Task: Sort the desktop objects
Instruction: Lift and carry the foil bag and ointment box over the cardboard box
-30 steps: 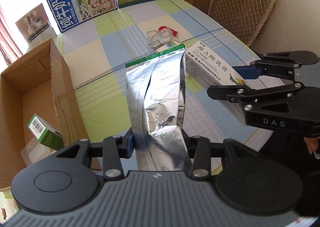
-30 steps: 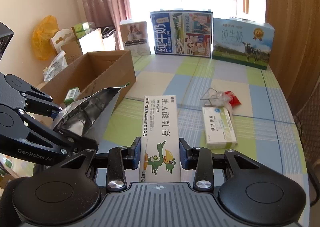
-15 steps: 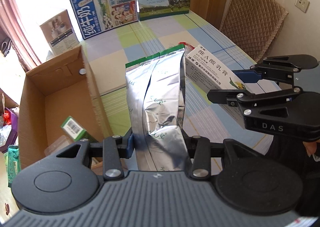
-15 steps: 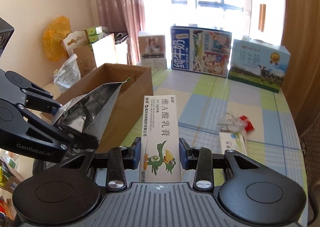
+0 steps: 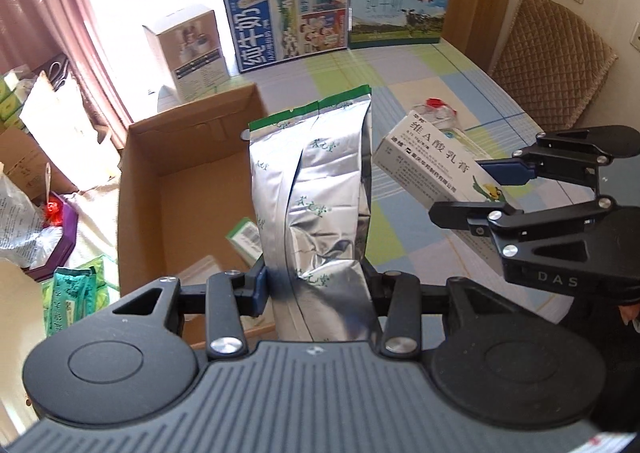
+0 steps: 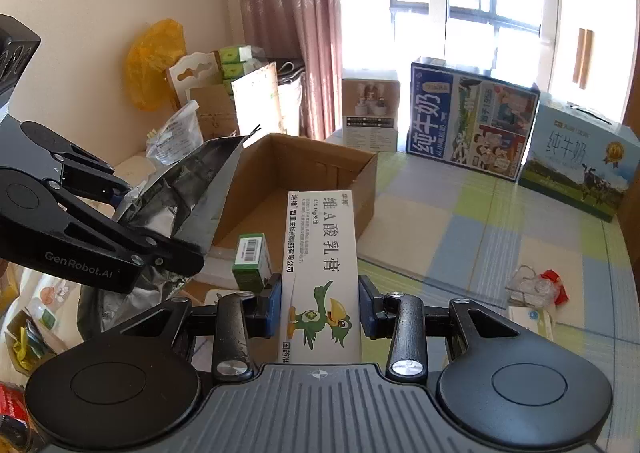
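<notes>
Blue pads of the left gripper (image 5: 316, 285) press from both sides on the lower part of a crinkled silver foil pouch (image 5: 316, 197), which stands upright between them with its green-edged top toward twelve o'clock in the left wrist view. The right gripper (image 6: 319, 309) is likewise closed, its blue pads clamped on a long white ointment box (image 6: 320, 265) printed with a green cartoon bird, the box running lengthwise out toward twelve o'clock. Seen from the left wrist, that box and its gripper sit at three o'clock of the pouch, close beside it but apart. Behind and below both held items lies an open cardboard box (image 6: 362, 189), at ten o'clock of the pouch in the left view; a small green carton (image 6: 250, 261) with a barcode label rests inside it. On the checked tablecloth (image 6: 480, 229), at four o'clock in the right wrist view, lie a clear plastic wrapper with a red piece (image 6: 538, 287) and, just beside it, a small white box (image 6: 534, 319). Two milk cartons (image 5: 288, 29) and a smaller white carton (image 5: 192, 49) stand at the far edge of the table by the window.
</notes>
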`<state>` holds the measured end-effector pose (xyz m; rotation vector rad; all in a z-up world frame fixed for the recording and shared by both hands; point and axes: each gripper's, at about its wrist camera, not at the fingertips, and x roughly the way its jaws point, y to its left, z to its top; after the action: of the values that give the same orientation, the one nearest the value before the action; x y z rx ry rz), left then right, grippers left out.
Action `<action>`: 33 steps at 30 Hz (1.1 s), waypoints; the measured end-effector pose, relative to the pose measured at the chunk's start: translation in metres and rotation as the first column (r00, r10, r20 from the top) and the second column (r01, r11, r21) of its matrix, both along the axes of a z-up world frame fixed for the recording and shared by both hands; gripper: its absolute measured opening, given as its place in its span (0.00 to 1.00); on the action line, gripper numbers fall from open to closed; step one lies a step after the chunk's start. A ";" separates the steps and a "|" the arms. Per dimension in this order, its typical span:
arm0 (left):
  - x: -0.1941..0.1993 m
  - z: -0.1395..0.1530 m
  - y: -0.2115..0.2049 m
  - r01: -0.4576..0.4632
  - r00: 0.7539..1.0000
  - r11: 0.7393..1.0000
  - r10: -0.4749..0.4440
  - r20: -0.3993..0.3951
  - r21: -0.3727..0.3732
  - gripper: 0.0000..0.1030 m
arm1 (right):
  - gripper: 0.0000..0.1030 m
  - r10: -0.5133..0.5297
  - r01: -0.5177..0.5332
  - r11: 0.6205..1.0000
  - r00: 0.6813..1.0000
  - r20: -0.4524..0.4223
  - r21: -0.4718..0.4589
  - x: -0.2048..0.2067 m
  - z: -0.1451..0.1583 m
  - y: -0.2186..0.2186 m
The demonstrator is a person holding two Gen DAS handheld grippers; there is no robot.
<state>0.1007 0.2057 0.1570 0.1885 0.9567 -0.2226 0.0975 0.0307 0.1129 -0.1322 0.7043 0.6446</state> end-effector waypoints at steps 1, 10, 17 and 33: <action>0.002 0.001 0.006 -0.007 1.000 1.000 0.007 0.002 0.001 0.36 | 0.34 0.006 -0.006 1.000 1.000 0.000 -0.001 0.002 0.000 0.004; 0.028 -0.001 0.052 -0.061 0.998 0.998 0.061 -0.005 0.005 0.36 | 0.34 0.036 -0.035 0.999 0.999 -0.035 0.022 0.024 -0.001 0.047; 0.049 -0.012 0.074 -0.088 0.996 0.996 0.088 -0.018 -0.015 0.36 | 0.34 0.043 -0.042 0.999 0.998 -0.053 0.027 0.045 -0.007 0.075; 0.083 -0.037 0.103 -0.112 0.993 0.993 0.111 -0.037 -0.046 0.36 | 0.34 -0.006 0.019 0.995 0.992 -0.129 0.100 0.067 -0.053 0.094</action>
<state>0.1839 0.3083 0.1199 0.0874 0.9925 -0.1462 0.1647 0.1252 0.0603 0.0076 0.7939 0.6798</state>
